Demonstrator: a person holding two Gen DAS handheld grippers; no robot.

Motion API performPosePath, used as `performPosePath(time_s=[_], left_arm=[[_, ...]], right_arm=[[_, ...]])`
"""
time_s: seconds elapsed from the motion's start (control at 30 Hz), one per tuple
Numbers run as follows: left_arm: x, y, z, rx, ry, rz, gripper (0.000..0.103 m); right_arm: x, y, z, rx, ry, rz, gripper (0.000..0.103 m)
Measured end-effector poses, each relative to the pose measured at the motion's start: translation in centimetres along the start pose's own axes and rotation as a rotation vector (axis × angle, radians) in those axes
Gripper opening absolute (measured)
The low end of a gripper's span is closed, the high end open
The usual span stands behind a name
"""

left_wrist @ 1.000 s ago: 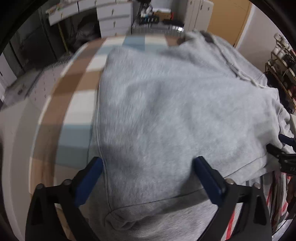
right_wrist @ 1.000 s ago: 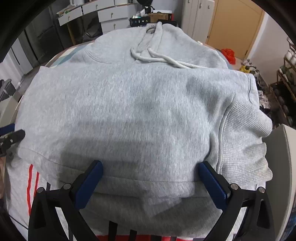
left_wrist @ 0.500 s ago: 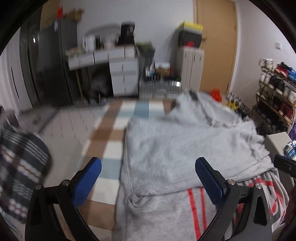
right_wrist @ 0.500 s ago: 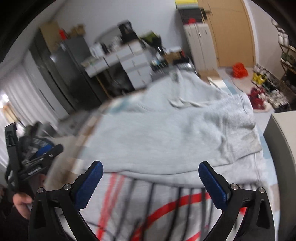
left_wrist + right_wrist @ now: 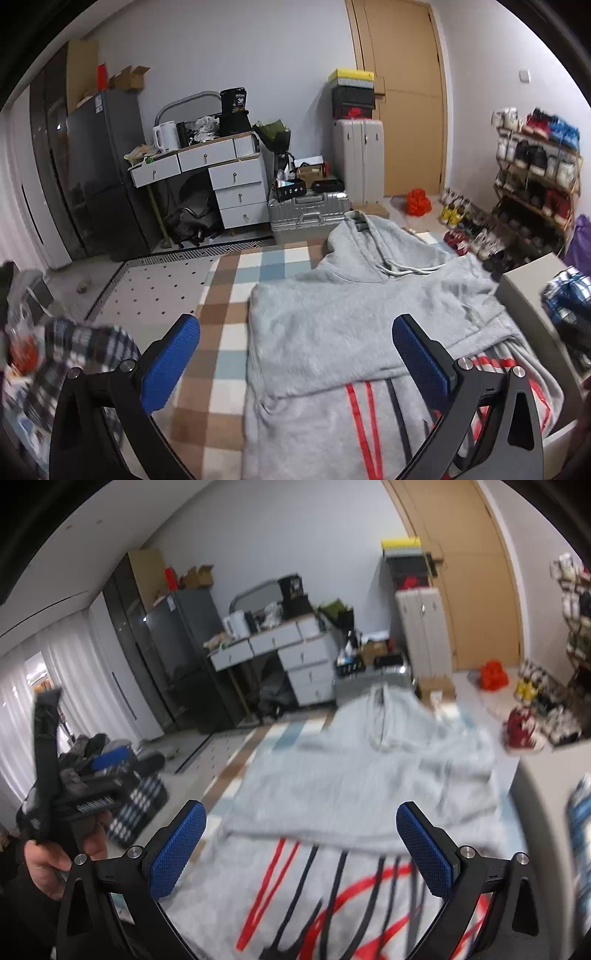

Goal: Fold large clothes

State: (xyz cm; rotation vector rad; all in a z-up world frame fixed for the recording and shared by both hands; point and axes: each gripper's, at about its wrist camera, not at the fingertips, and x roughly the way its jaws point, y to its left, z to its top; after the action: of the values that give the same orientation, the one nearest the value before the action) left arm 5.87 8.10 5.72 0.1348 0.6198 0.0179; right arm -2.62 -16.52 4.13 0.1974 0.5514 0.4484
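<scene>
A grey hoodie [image 5: 343, 325] lies flat on the checked rug, its lower part folded up over the front. A red and black print [image 5: 364, 417] shows below the fold. It also shows, blurred, in the right wrist view [image 5: 369, 775]. My left gripper [image 5: 295, 365] is open and empty, raised above the hoodie's near left part. My right gripper [image 5: 301, 849] is open and empty, raised above the printed part [image 5: 332, 893]. The left gripper also appears at the left of the right wrist view [image 5: 107, 760], held in a hand.
A checked rug [image 5: 225, 317] lies under the hoodie. A plaid garment [image 5: 74, 343] lies at the left. A white box [image 5: 532, 295] stands at the right. A desk with drawers [image 5: 221, 177], a fridge [image 5: 103, 173], suitcases [image 5: 310, 214] and a shoe rack [image 5: 532, 177] line the room.
Both grippers have lifted off the hoodie and pulled back and up. The fold lies in place, and the printed part has come into view below it.
</scene>
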Motion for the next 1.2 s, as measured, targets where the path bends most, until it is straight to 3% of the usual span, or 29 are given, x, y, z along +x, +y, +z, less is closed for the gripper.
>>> performPosePath(time_s=[0.13, 0.17, 0.27, 0.43, 0.5, 0.57, 0.67, 0.73, 0.8, 0.93, 1.2], left_arm=[[4.6, -0.4, 3.8, -0.018, 0.120, 0.013, 0.102], [6.6, -0.6, 5.1, -0.022, 0.152, 0.028, 0.102], [13.6, -1.8, 8.2, -0.035, 0.274, -0.020, 0.102], [23.6, -4.8, 10.9, -0.039, 0.346, -0.022, 0.102], [27.6, -6.3, 11.5, -0.054, 0.384, -0.063, 0.102], [32.1, -7.2, 12.1, -0.050, 0.424, -0.053, 0.102], [36.8, -8.4, 13.0, -0.056, 0.426, -0.047, 0.102], [38.8, -9.4, 13.4, -0.053, 0.428, -0.038, 0.102], [41.3, -10.6, 13.4, -0.025, 0.453, -0.031, 0.102], [44.9, -13.6, 13.5, 0.060, 0.444, 0.074, 0.102], [48.7, -15.5, 13.2, 0.109, 0.434, 0.141, 0.102]], right_arm=[[-0.5, -1.0, 3.6, 0.015, -0.072, -0.051, 0.103], [-0.4, -1.4, 3.8, 0.027, -0.085, -0.048, 0.103], [1.6, -2.5, 3.7, 0.080, -0.097, -0.022, 0.103], [7.5, -5.3, 3.7, 0.090, 0.023, -0.084, 0.103], [9.1, -7.0, 2.7, 0.167, 0.075, -0.088, 0.103], [9.3, -8.2, 0.5, 0.276, 0.098, -0.053, 0.103], [9.2, -9.2, -4.8, 0.433, 0.155, 0.079, 0.103], [9.2, -9.5, -7.6, 0.475, 0.209, 0.076, 0.103], [9.7, -9.7, -8.3, 0.444, 0.268, 0.092, 0.103], [9.5, -10.9, -8.8, 0.409, 0.235, 0.058, 0.103], [8.1, -14.4, -10.2, 0.498, 0.202, 0.118, 0.103]])
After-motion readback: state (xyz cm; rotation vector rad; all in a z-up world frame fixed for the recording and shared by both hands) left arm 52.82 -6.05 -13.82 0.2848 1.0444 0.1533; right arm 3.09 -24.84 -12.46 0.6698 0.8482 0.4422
